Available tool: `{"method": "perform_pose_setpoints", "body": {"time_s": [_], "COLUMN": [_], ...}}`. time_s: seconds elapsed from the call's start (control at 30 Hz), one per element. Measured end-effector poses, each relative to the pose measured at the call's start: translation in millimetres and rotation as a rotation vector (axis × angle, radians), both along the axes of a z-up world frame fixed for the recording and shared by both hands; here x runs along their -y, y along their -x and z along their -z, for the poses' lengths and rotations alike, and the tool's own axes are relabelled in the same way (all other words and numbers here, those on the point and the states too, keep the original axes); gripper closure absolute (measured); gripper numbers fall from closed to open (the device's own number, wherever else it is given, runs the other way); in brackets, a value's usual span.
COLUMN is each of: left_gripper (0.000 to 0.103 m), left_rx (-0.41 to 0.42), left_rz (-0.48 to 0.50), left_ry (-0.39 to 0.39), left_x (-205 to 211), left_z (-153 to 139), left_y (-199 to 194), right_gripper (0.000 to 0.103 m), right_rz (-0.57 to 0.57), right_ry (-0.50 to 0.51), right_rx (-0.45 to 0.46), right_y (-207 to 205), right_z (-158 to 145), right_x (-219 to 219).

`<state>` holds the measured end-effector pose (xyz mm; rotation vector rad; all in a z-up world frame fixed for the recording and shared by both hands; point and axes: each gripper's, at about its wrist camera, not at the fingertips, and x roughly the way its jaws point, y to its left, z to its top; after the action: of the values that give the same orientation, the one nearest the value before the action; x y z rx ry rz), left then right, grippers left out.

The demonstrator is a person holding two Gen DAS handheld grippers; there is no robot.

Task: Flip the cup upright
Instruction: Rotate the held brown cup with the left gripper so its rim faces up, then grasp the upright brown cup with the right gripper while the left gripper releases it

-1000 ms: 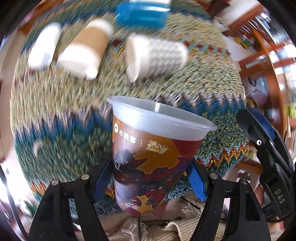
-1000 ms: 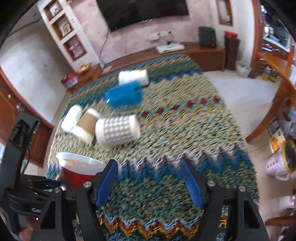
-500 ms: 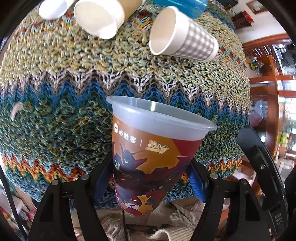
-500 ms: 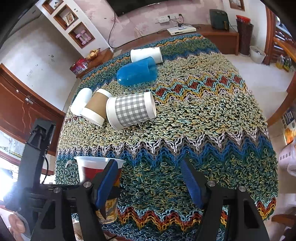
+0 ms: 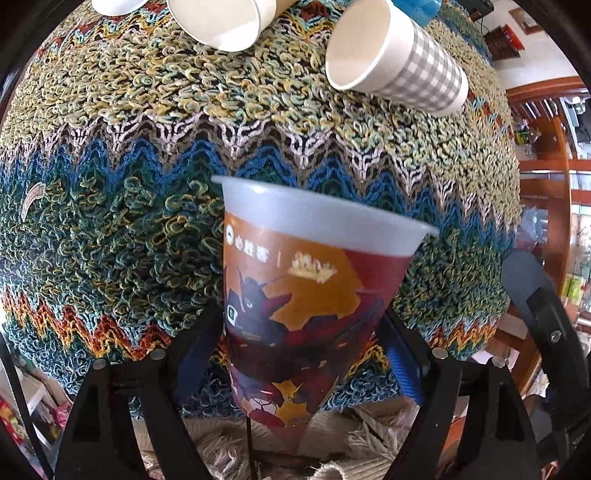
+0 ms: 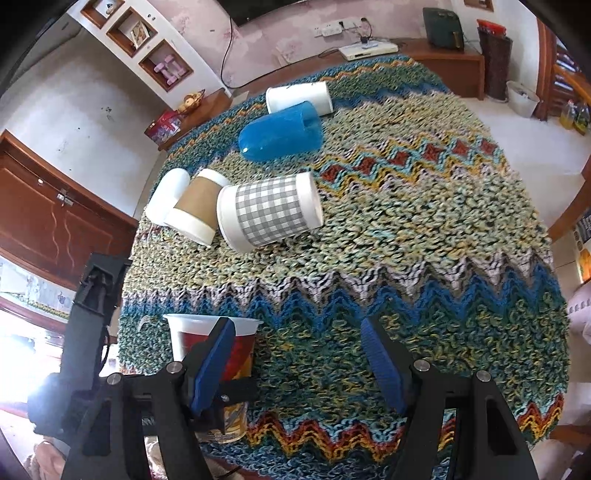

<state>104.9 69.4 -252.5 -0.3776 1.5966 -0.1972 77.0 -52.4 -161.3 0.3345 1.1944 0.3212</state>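
Six cups are in sight. One printed plastic cup [image 5: 295, 314] stands mouth-up between the fingers of the left hand-held gripper [image 5: 299, 354], which is clamped on its lower body at the near edge of the table [image 6: 424, 229]; whether its base touches the cloth cannot be told, since the fingers hide it. The same cup shows in the right wrist view [image 6: 210, 336] at lower left. The other five lie on their sides farther back: a grey checked paper cup [image 6: 267, 212], a brown-sleeved paper cup [image 6: 197, 206] touching it, a plain white cup [image 6: 166, 195] beside that, a blue plastic cup [image 6: 280, 131], and a white cup [image 6: 299, 96] just behind the blue one. The right hand-held gripper [image 6: 299, 363] hangs with its blue-padded fingers spread wide and nothing between them.

Compared with half a second ago, the left wrist view has moved closer and lower to the cloth, so the checked cup [image 5: 395, 55] and the brown-sleeved cup [image 5: 221, 22] sit nearer the top edge; the grip on the printed cup is unchanged. The right gripper's view has hardly shifted.

The table is covered by a thick knitted cloth [image 6: 443, 295] with zigzag bands in blue, green, yellow, white and red. Around it are a pale wall with recessed shelves [image 6: 147, 48], a low wooden cabinet [image 6: 436, 55] and brown wooden doors [image 6: 44, 218].
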Motion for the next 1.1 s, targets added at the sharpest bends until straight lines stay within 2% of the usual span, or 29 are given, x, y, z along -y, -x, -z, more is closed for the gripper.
{"method": "perform_pose_setpoints", "body": {"time_s": [0.2,0.4,0.6,0.97,1.1], "left_gripper": [0.016,0.016,0.016,0.016,0.016], "left_rx": [0.033,0.061,0.073,0.104,0.114], "left_rz": [0.027,0.043,0.037,0.032,0.019], "left_ry": [-0.015,-0.030,-0.025,-0.004,-0.002], "left_x": [9,-1,-21,-48,-52], "left_z": [-4,-17,-21,-31,-34], "left_y": [7,18,28,36,35], "right_gripper": [0.032,0.032,0.032,0.031,0.026], "right_rz": [-0.060,-0.130,-0.168,-0.243,-0.241], "right_ry": [-0.095,-0.177,-0.170,-0.219,-0.263], "right_rx": [-0.068,-0.150,-0.175,-0.238,-0.284], "right_y": [-7,-17,-26,-39,-47], "right_z": [9,24,29,42,53], "right_x": [-11,-32,-51,-85,-93]}}
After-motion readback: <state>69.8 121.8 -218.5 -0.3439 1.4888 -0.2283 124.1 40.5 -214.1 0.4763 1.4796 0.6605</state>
